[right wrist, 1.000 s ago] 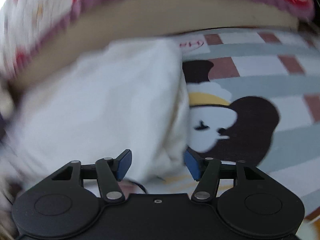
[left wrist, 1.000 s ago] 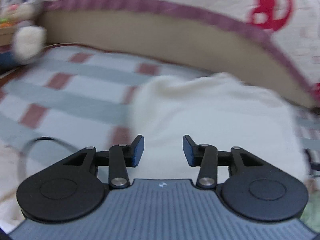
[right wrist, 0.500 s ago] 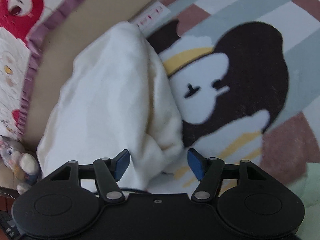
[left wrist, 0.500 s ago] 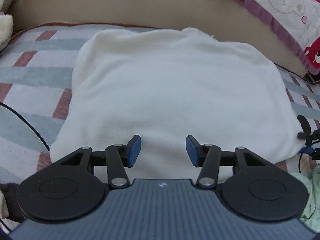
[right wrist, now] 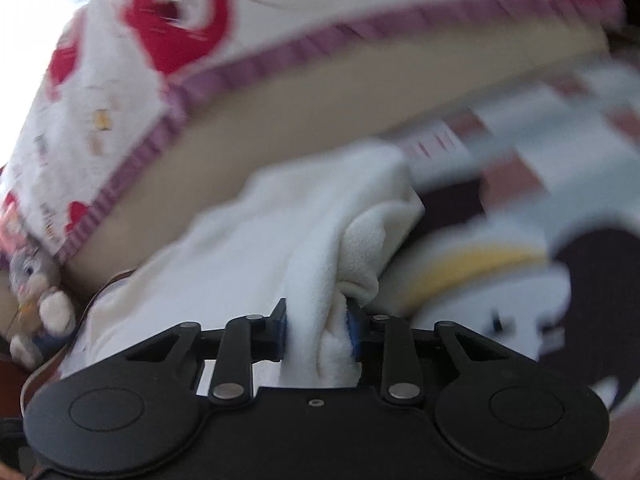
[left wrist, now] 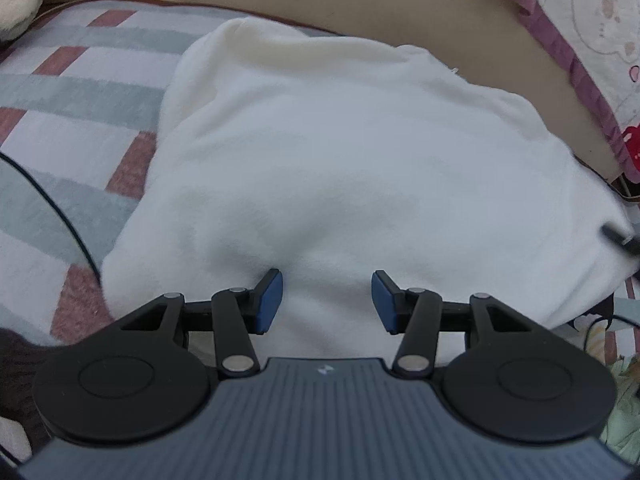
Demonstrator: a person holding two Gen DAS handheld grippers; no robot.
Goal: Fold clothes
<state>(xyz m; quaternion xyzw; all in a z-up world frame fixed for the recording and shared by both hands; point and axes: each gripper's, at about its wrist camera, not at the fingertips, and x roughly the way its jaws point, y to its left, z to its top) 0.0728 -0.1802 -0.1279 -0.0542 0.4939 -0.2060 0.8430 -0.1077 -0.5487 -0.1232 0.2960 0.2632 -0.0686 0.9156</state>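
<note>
the white fleece garment (left wrist: 360,168) lies spread on a checked blanket (left wrist: 60,92) of grey, white and brick-red squares, its far edge close against the tan side of a cushion (left wrist: 400,12) trimmed with a purple frill. it already sits as a compact rounded slab with doubled layers showing at its right edge, so it looks at least partly folded (whether more folds are due cannot be told).

the right gripper (right wrist: 316,332) is clenched on a bunched corner of the garment's right edge, the thick pile squeezed into a ridge between the blue pads, probably so that edge can be lifted and carried across. the left gripper (left wrist: 326,302) hangs released over the near edge, jaws spread with nothing between them, likely placed to pin or catch that side. the fleece is soft, matte and limp, so it sags and rounds at every edge. a grey plush rabbit (right wrist: 36,280) sits at the blanket's far left corner.
</note>
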